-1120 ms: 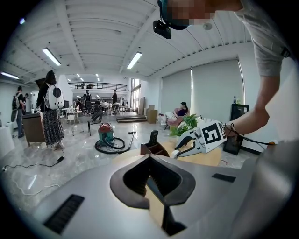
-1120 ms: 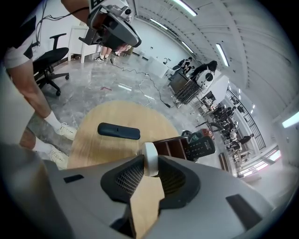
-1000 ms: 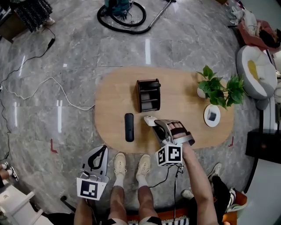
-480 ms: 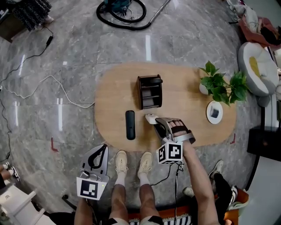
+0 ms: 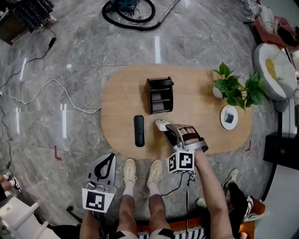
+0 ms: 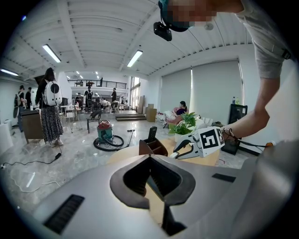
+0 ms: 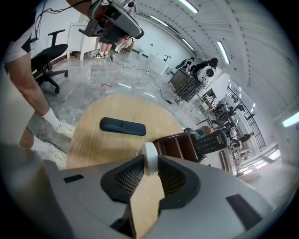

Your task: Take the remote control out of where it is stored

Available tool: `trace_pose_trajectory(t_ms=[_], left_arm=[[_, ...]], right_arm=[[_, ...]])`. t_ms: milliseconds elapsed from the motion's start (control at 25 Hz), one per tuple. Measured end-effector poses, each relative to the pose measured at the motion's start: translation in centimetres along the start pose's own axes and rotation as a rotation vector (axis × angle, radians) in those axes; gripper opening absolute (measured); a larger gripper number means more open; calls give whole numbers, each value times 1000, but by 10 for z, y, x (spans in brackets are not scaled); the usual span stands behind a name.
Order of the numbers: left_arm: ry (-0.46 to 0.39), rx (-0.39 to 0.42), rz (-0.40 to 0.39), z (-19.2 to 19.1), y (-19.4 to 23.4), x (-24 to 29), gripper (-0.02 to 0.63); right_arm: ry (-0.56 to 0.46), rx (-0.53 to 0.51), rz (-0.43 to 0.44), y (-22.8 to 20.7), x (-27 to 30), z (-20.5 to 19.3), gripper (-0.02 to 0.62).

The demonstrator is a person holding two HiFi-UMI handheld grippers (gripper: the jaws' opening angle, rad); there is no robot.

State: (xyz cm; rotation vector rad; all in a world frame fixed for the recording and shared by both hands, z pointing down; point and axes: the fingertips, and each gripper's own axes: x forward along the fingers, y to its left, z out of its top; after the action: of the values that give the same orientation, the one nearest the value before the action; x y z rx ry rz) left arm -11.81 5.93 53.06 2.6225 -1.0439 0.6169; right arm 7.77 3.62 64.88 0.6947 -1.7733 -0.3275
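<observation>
Stored remote (image 7: 211,141) half hidden in holder (image 7: 175,146)

Glossy grey marble floor (image 5: 56,60) surrounds the oval wooden bench (image 5: 121,102); vacuum cleaner (image 5: 127,9) at 12 o'clock, white armchair (image 5: 273,70) at 2 o'clock, loose white cable (image 5: 54,80) at 9 o'clock.

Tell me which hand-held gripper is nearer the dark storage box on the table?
Right. The right hand-held gripper, gripping a white object, is over the table in front of the storage box; the left hand-held gripper hangs beyond the table's near edge.
</observation>
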Motion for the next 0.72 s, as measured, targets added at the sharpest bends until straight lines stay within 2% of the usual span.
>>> trace_pose_trajectory(t_ms=[400,720], left_arm=[[-2,3,-2,-2,-5,-6,5],[0,0,4,-4,-8,-13,5]], right_arm=[[20,-31,-8,13,-8,-1,101],[34,-46,21,38,-13,-3,95]])
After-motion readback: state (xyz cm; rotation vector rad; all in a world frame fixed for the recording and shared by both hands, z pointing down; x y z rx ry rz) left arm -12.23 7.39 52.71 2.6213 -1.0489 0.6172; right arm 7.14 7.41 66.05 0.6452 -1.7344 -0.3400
